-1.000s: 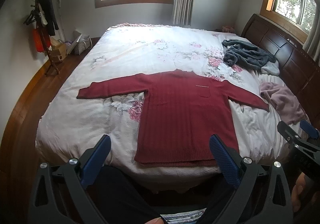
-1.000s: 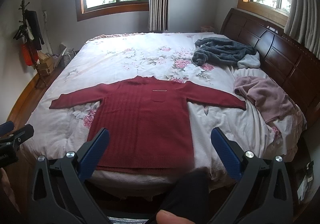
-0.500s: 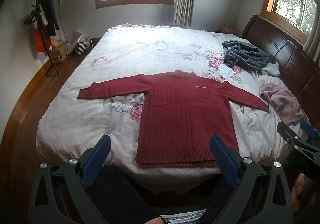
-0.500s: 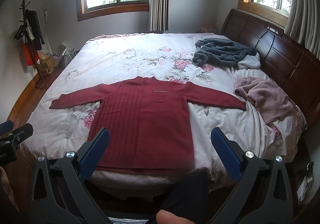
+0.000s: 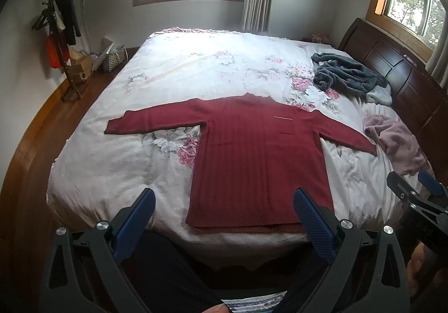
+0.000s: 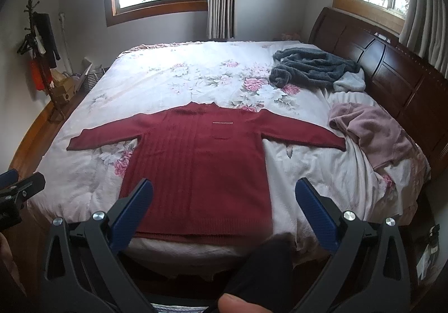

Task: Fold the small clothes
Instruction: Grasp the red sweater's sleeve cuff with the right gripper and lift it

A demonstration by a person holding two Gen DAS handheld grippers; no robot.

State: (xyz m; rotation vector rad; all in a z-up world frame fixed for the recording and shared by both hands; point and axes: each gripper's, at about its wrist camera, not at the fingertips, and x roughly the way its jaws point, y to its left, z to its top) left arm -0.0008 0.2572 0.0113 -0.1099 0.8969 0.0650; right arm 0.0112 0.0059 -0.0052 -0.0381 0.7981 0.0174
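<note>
A bedroom with two wood-framed windows holds a bed (image 5: 173,72) under a floral cover, its dark headboard (image 6: 392,66) on the right. A red sweater (image 5: 252,162) lies flat on the near half of the bed, both sleeves spread out to the sides, hem at the near edge. Far right on the cover sit a grey garment (image 6: 310,66) and, nearer, a pink one (image 6: 375,131). A coat rack (image 5: 58,41) stands by the left wall. The left tongs (image 5: 224,220) and right tongs (image 6: 224,215) both gape wide, empty, held above the near edge of the bed, clear of the sweater
</note>
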